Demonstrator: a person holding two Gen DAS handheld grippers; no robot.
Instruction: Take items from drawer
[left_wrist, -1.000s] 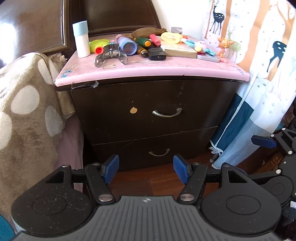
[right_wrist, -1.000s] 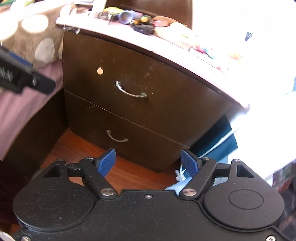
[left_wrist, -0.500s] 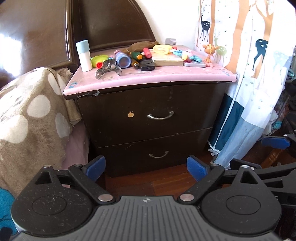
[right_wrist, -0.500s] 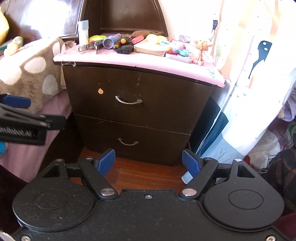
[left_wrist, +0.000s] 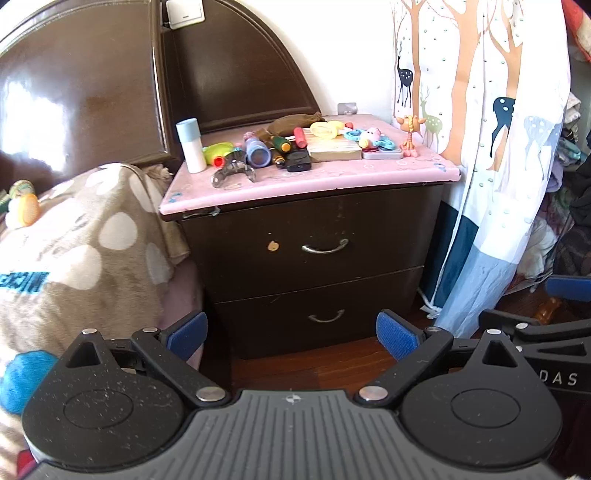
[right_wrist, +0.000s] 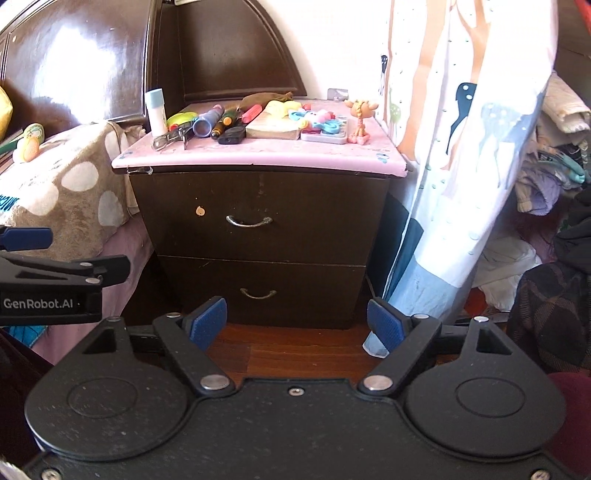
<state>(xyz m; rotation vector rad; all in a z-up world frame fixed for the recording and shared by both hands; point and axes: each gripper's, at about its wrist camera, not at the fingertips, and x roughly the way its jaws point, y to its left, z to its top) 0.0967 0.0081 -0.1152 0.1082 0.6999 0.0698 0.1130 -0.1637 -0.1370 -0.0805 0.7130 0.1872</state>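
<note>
Clutter covers the pink top (left_wrist: 314, 177) of the nightstand (left_wrist: 314, 236) in your left wrist view: a white bottle with a blue cap (left_wrist: 191, 145) stands upright at the left, beside it lie a clear curved clip (left_wrist: 232, 173), a blue tube (left_wrist: 256, 153), a black remote (left_wrist: 298, 160), a tan box (left_wrist: 334, 147) and a small giraffe figure (left_wrist: 409, 134) near the right edge. A spotted brown blanket (left_wrist: 81, 236) presses against the cabinet's left side, and a deer-print curtain (left_wrist: 491, 155) hangs just beside its right side. Both drawers are shut; the upper drawer (left_wrist: 314, 240) and lower drawer (left_wrist: 321, 314) run side to side, each front facing you, with a curved metal handle (left_wrist: 325, 247) lying horizontal on the upper one. Your left gripper (left_wrist: 291, 334) is spread wide, holding nothing, well apart from the cabinet above the wooden floor (left_wrist: 314, 365). From the right wrist view, the nightstand (right_wrist: 258, 218) faces you squarely, its upper drawer (right_wrist: 258, 214) closed above the lower drawer (right_wrist: 262, 291), handle (right_wrist: 249, 221) level. Your right gripper (right_wrist: 297, 321) is also wide and empty. The left gripper (right_wrist: 26, 238) shows at the left edge in front of the blanket (right_wrist: 70, 184); the curtain (right_wrist: 461, 166) hangs at the right.
</note>
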